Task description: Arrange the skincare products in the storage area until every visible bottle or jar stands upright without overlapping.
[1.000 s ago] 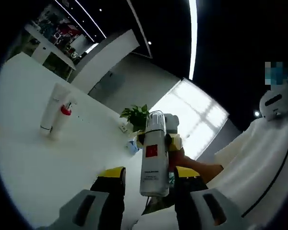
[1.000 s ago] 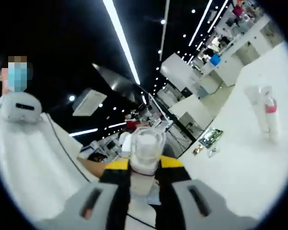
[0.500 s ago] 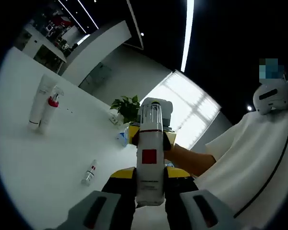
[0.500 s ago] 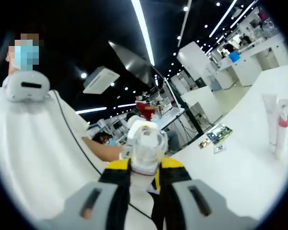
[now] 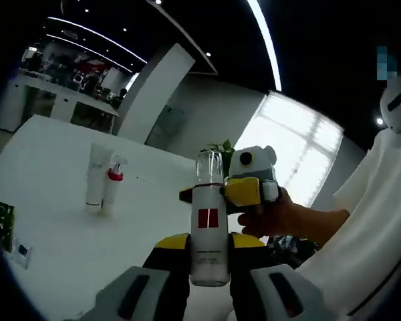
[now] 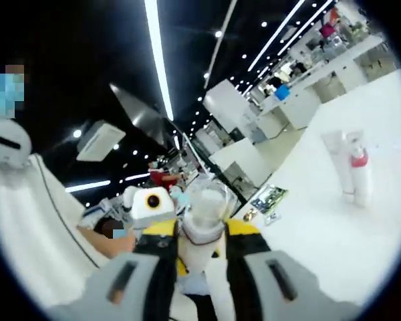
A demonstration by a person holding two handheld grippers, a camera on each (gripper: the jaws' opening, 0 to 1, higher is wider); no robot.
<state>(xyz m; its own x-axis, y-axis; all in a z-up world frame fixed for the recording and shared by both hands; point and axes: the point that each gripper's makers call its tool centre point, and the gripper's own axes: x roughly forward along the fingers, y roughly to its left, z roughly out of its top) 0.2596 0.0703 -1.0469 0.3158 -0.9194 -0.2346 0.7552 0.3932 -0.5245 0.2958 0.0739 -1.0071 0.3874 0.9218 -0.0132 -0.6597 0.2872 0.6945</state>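
Note:
A white bottle (image 5: 209, 234) with a red square label and a clear cap stands upright in the air between my left gripper's (image 5: 209, 243) jaws, which are shut on its lower body. My right gripper (image 5: 218, 193) comes in from the right, held by a hand (image 5: 284, 217), and its yellow jaws clamp the bottle just under the cap. In the right gripper view, the clear cap (image 6: 204, 206) sits between my right gripper's (image 6: 202, 231) jaws. A white tube (image 5: 95, 178) and a red-collared spray bottle (image 5: 112, 184) stand upright together on the white table (image 5: 60, 234).
The tube (image 6: 338, 164) and spray bottle (image 6: 359, 171) stand apart from the held bottle on the table (image 6: 334, 234). A green card (image 6: 268, 198) and small packets (image 5: 1, 221) lie near the table's edge. A person in white stands close behind the grippers.
My left gripper's jaws closed on the white bottle, which had hung between them with gaps. Both views have swung round. The right gripper keeps its hold at the cap.

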